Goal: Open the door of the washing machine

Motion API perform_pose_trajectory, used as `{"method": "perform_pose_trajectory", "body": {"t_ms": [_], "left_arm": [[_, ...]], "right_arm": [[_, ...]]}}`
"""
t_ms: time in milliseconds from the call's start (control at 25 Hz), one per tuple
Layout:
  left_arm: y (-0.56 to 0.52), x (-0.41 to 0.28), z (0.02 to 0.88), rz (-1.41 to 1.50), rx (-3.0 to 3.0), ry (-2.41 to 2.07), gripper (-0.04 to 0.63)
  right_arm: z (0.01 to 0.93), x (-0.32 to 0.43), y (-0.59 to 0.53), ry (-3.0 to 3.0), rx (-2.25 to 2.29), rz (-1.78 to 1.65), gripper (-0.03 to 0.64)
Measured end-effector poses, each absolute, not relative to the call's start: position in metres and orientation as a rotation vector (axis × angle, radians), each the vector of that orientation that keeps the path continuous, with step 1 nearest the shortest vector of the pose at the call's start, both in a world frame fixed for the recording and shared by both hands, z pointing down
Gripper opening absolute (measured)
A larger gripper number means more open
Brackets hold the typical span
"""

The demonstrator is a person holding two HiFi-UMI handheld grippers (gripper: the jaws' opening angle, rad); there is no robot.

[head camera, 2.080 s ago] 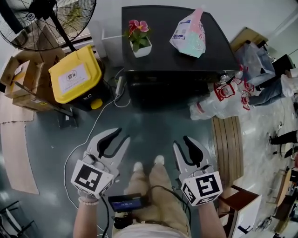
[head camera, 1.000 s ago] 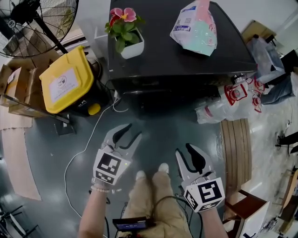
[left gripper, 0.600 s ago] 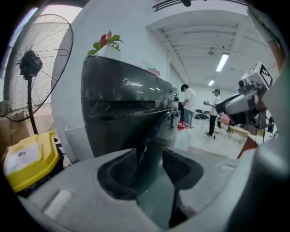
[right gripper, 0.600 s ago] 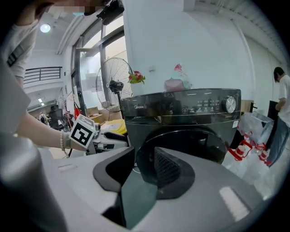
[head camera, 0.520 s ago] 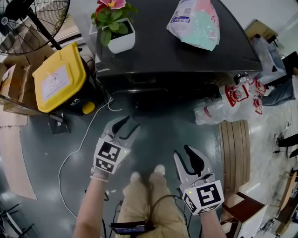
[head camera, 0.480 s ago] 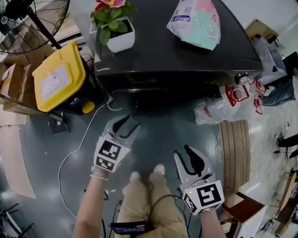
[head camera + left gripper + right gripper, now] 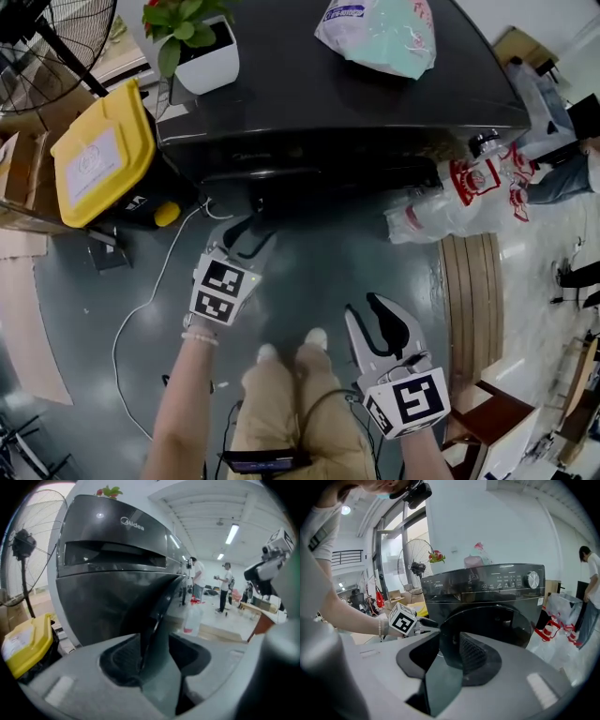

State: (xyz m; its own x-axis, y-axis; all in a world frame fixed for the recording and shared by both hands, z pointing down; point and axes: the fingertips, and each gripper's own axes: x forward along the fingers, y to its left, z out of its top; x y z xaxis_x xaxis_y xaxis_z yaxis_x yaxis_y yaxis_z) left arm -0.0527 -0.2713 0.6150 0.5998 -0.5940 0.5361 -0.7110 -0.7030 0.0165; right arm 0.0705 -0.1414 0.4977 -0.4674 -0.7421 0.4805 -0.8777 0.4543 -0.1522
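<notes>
- Black metal fills the top of the head view: the washing machine (image 7: 328, 103), with a potted plant (image 7: 204, 61) and a plastic bag (image 7: 380, 33) on its lid. Its front face is tucked under the overhang and can't be seen from here. The left gripper (image 7: 248, 236) is stretched forward with its tips at the machine's front, probably because the reach is for the left edge of the front. The right gripper (image 7: 380, 319) hangs near the person's knees, well apart from the machine, and looks idle.
- Left gripper view: the round door (image 7: 117, 606) sits shut against the front, seen close up. Its dark curved rim runs down into the gap between the jaws, which stand apart with nothing clenched. I judge the tool is lined up side-on to the rim so it can close on that edge and pull.
- Right gripper view: the jaws are spread with nothing between them, aimed at the closed door from a distance. The left gripper's tip shows touching or just beside the door's left rim; I cannot tell which.
</notes>
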Motion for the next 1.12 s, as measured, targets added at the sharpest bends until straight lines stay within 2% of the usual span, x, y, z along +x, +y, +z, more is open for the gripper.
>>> {"method": "perform_pose_trajectory", "body": {"t_ms": [120, 400, 1120], "left_arm": [[-0.276, -0.051, 0.621, 0.764, 2.597, -1.09, 0.173], [-0.281, -0.043, 0.627, 0.788, 2.589, -1.076, 0.11], [-0.274, -0.041, 0.627, 0.829, 2.592, -1.076, 0.086]], "right_arm": [[0.501, 0.071, -0.14, -2.366, 1.376, 0.554, 0.12], [0.504, 0.078, -0.133, -2.35, 1.398, 0.563, 0.12], [0.496, 0.075, -0.123, -2.344, 1.386, 0.578, 0.12]]}}
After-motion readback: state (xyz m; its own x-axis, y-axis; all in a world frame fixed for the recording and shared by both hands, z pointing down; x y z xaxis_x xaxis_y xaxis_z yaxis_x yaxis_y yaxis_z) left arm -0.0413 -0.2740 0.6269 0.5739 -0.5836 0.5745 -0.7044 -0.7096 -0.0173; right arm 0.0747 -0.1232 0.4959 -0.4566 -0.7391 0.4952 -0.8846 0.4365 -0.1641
